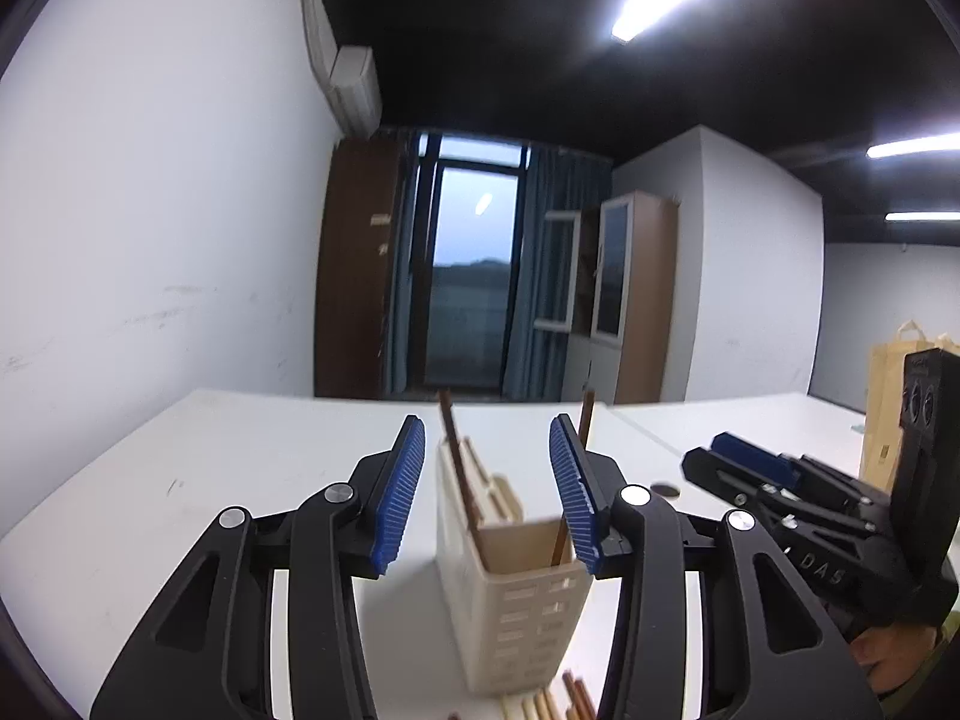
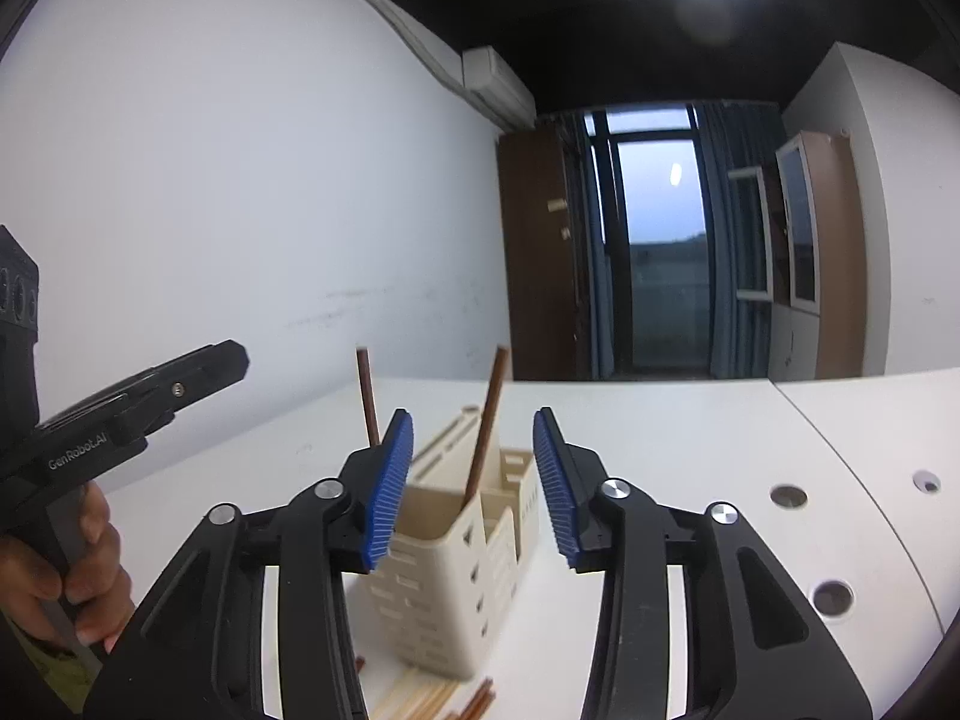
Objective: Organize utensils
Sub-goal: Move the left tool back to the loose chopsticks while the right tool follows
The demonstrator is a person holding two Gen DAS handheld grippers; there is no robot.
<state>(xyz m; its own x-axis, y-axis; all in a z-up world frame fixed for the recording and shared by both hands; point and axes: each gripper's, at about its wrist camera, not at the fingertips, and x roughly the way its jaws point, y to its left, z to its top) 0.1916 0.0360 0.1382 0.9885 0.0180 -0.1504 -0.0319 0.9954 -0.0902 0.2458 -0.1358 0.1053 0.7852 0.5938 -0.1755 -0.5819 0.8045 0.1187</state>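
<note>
The left claw [image 1: 487, 480] stands open, its blue pads [image 1: 399, 492] clear of everything. Just ahead between them sits a cream holder [image 1: 516, 600] on the white table [image 1: 210, 480], two dark chopsticks [image 1: 459, 468] standing inside. The right claw [image 2: 474, 480] is also open, facing the same holder. Loose chopsticks [image 2: 444, 705] lie below it.

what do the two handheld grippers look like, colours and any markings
Both are matte black linkage frames with silver round pivot pins and blue ribbed pads on the fingers. The left gripper carries white "GenRobot.AI" lettering on its side, seen from the right wrist view; the right gripper shows "DAS" embossed on its body.
</note>
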